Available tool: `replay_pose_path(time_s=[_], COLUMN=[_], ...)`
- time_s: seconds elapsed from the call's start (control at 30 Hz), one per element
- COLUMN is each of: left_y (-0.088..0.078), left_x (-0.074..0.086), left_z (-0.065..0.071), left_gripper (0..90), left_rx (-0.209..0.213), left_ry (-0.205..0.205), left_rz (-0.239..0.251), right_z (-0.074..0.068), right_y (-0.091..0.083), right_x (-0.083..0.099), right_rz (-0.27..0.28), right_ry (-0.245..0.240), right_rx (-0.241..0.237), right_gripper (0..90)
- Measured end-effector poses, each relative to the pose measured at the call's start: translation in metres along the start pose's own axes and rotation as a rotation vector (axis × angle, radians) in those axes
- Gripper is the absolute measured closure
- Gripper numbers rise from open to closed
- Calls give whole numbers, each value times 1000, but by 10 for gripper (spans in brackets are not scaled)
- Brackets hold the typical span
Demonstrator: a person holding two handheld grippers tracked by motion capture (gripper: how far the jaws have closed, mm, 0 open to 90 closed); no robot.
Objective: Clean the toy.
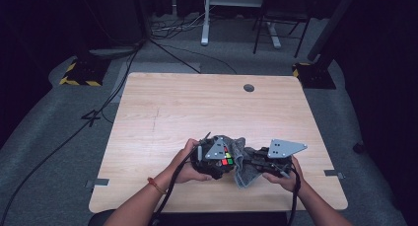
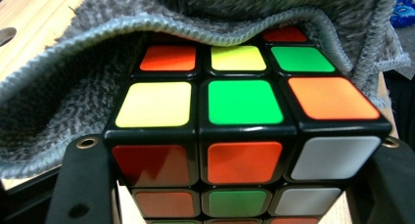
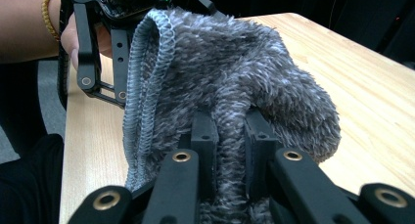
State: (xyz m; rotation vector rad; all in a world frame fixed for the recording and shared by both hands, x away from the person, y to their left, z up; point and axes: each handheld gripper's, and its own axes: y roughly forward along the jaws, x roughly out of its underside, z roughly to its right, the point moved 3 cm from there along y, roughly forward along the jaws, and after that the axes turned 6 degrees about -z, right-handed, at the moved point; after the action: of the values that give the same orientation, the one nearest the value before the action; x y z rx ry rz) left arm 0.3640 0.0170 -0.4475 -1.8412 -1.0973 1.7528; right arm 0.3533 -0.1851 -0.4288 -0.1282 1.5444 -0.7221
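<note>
Dim room w/ dark edges, pale wooden tabletop (image 1: 207, 107) evenly lit from above, soft shadows, close-ups slightly blurry.

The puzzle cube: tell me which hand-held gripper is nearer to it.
Left. The left hand-held gripper is shut on the puzzle cube, a jaw on each side. The right hand-held gripper pinches the grey cloth draped over the cube, off to its side.

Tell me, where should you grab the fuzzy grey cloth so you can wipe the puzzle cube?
Probably at a bunched fold of the grey cloth, pinched from behind it, on the side away from the puzzle cube. The right gripper does this: its jaws are shut on a pleat. The cloth is floppy, so a gathered fold gives something thick, leaving the stitched edge free to drape the cube.
</note>
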Motion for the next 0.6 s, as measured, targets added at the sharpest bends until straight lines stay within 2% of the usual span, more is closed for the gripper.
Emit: replay_pose_path(time_s=[0.1, 0.27, 0.33, 0.4, 0.5, 0.6], left_y=[5, 13, 14, 13, 9, 3], left_x=[-1, -5, -5, -5, -3, -2], left_z=[1, 8, 10, 9, 8, 5], left_gripper=[332, 332, 333, 333, 334, 334], left_rx=[3, -1, -1, -10, -8, 4], left_ry=[-7, 28, 31, 34, 32, 16], left_rz=[-20, -58, -59, -67, -58, -27], right_z=[-2, -16, -18, -16, -9, 5], right_y=[-3, 5, 7, 8, 9, 9], right_x=[-6, -17, -19, -19, -15, -4], right_rz=[7, -21, -23, -39, -73, -94], right_ry=[-14, -70, -76, -84, -68, -16], right_rx=[6, 17, 13, 35, 68, 84], right_gripper=[792, 789, 789, 789, 789, 790])
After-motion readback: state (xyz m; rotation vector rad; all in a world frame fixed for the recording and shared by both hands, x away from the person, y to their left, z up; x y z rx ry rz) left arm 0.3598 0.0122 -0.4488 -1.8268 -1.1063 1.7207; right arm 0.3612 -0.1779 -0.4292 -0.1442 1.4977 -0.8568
